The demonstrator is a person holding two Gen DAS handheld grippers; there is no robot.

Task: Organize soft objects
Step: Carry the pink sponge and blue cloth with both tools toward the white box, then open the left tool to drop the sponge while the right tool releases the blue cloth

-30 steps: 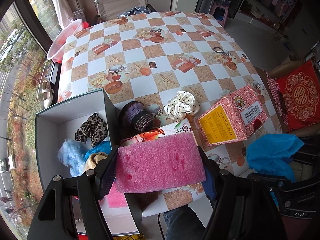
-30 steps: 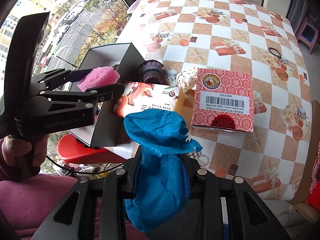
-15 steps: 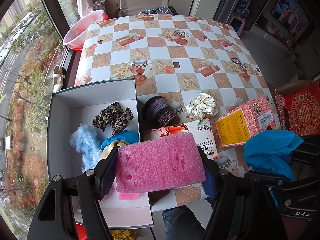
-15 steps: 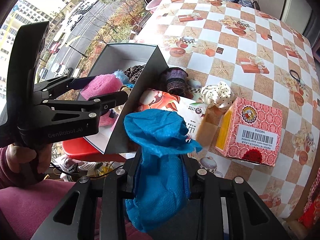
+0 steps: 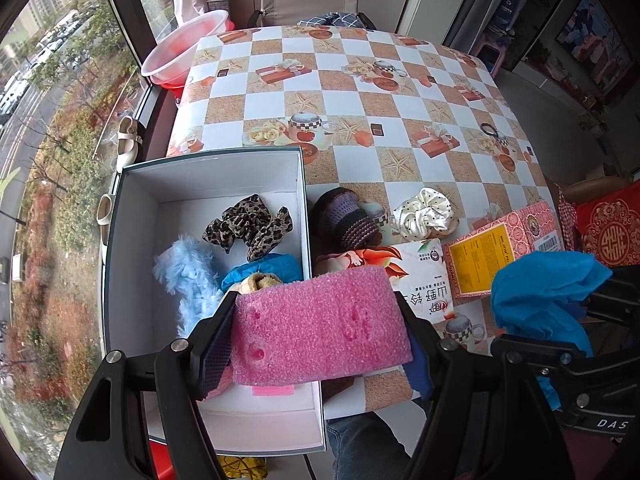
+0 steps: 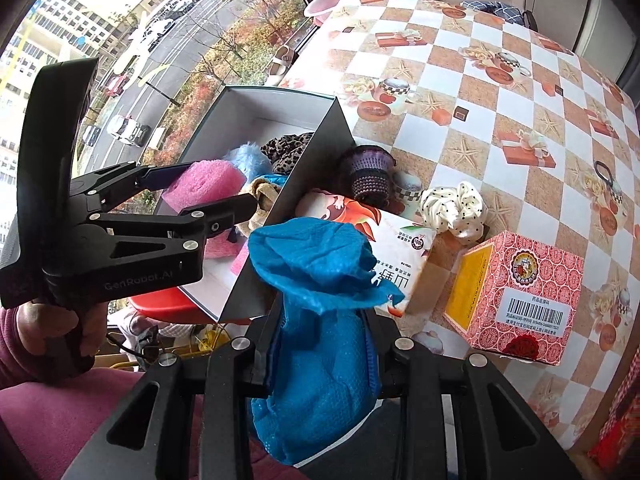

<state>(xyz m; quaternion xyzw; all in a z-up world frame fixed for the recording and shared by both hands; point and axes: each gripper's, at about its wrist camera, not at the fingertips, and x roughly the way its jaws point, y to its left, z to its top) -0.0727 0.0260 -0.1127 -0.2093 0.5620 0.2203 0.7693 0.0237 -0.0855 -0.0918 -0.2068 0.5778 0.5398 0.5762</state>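
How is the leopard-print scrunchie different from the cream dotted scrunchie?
The leopard-print scrunchie lies inside the open box; the cream dotted scrunchie lies outside it, on the tablecloth. The leopard-print one is dark and blotched, the cream one pale and shiny with small dark dots. Both are gathered fabric rings, and no claw holds either.

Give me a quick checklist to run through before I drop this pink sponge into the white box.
1. Left tool grips the pink sponge on both ends: ok.
2. Sponge fully over the white box: not ok; in the left wrist view its right half sits past the box's right wall, over the table.
3. Free floor space in the box: ok; the far part and left side are bare, while the leopard scrunchie, the light blue fluffy piece and other soft items fill the near middle.
4. Right tool clear of the box: ok; it holds the blue cloth off to the right.
5. Height above the box floor: cannot tell.
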